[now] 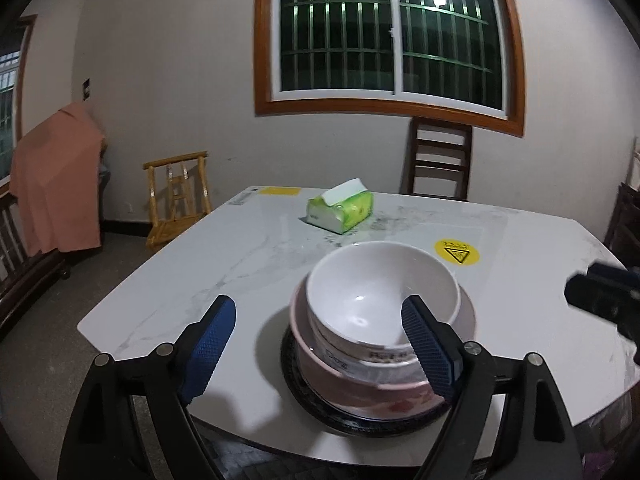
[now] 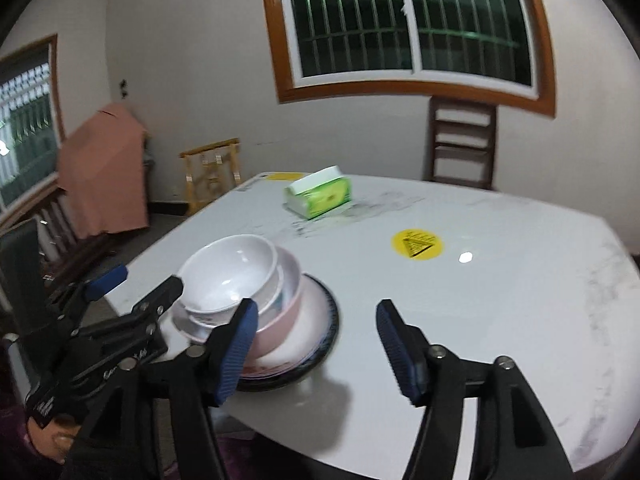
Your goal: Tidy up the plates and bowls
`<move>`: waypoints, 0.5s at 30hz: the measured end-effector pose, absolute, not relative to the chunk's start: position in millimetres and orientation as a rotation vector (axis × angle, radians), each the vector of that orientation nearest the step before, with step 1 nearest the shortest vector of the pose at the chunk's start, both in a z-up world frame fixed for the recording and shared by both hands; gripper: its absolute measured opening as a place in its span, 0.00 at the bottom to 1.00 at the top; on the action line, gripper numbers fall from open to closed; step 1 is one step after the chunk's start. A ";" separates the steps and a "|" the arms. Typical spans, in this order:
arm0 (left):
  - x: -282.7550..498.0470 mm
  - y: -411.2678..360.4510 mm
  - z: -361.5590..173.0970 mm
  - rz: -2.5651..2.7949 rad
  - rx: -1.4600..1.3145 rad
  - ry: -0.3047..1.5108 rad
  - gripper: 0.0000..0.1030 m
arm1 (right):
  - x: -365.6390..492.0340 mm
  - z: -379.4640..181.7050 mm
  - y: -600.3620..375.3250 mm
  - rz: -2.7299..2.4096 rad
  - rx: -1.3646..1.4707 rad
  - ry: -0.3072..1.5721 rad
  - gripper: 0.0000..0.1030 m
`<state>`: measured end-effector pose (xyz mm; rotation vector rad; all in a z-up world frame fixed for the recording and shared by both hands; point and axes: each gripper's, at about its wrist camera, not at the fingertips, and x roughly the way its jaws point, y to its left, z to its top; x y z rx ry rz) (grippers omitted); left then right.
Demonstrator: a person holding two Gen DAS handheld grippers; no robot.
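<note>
White marble table [image 1: 200, 264] fills your left wrist view, under a barred window [image 1: 384, 36] with a dark chair [image 1: 440, 160] behind it. Your left gripper [image 1: 320, 340] stands open with nothing clamped: its right pad lies in front of the white bowl [image 1: 376, 284], its left pad over bare table. That bowl sits nested in a pink bowl [image 1: 360, 380], which rests on a dark-rimmed plate [image 1: 316, 412] close to the near table edge. A green tissue pack [image 1: 340, 210] lies well beyond, and a yellow sticker [image 1: 456, 252] sits right of the stack. At the right border you see only a blurred dark piece of the other tool.

From your right wrist view, the right gripper [image 2: 316, 344] is open and empty over bare marble, its left pad just beside the plate [image 2: 320, 344]. This view alone shows the left gripper [image 2: 132, 280] from the side, at the stack's left, and a hand [image 2: 48, 436] below it. The white bowl [image 2: 228, 268] leans left in the pink bowl [image 2: 284, 304]. Wide free tabletop [image 2: 500, 272] stretches right of the stack, out to the sticker [image 2: 417, 243] and tissue pack [image 2: 320, 196].
</note>
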<state>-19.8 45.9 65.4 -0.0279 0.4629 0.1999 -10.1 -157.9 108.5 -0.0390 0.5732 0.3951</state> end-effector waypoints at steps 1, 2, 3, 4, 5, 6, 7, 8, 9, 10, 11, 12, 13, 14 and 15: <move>-21.6 44.2 63.8 0.198 -0.021 0.454 0.80 | -14.2 110.3 -157.0 0.382 -0.046 0.548 0.63; -22.2 43.3 62.6 0.194 -0.018 0.453 0.80 | -18.9 111.8 -155.9 0.372 -0.054 0.519 0.63; -22.2 42.2 61.4 0.184 -0.018 0.457 0.80 | -25.5 112.5 -155.8 0.363 -0.064 0.474 0.63; -22.1 41.9 60.5 0.175 -0.023 0.463 0.81 | -28.6 112.2 -154.1 0.370 -0.072 0.453 0.63; -21.7 41.7 59.8 0.170 -0.026 0.468 0.81 | -32.0 110.7 -152.5 0.393 -0.078 0.439 0.63; -21.2 40.9 59.1 0.165 -0.026 0.472 0.81 | -34.7 110.0 -151.2 0.418 -0.080 0.436 0.63; -21.8 40.4 58.4 0.164 -0.020 0.472 0.81 | -37.4 109.8 -149.9 0.435 -0.084 0.431 0.63; -21.9 40.7 57.6 0.167 -0.013 0.473 0.81 | -40.9 109.5 -147.1 0.431 -0.097 0.419 0.63; -21.6 39.5 56.3 0.169 -0.005 0.479 0.81 | -43.2 110.0 -145.6 0.423 -0.104 0.410 0.63; -21.6 38.6 55.2 0.167 -0.004 0.486 0.81 | -45.3 109.8 -143.9 0.417 -0.111 0.400 0.63; -21.9 38.5 54.6 0.165 -0.009 0.491 0.81 | -46.2 109.8 -143.7 0.416 -0.110 0.393 0.63; -22.7 38.6 54.6 0.168 -0.014 0.489 0.81 | -47.9 109.6 -146.0 0.419 -0.094 0.384 0.63; -23.9 38.8 54.2 0.170 -0.014 0.486 0.81 | -48.0 108.9 -147.6 0.419 -0.078 0.375 0.63; -23.9 38.3 53.9 0.173 -0.009 0.484 0.81 | -48.9 108.4 -151.0 0.415 -0.060 0.366 0.63; -23.6 37.8 53.4 0.175 -0.002 0.484 0.82 | -47.5 107.1 -152.5 0.411 -0.042 0.363 0.63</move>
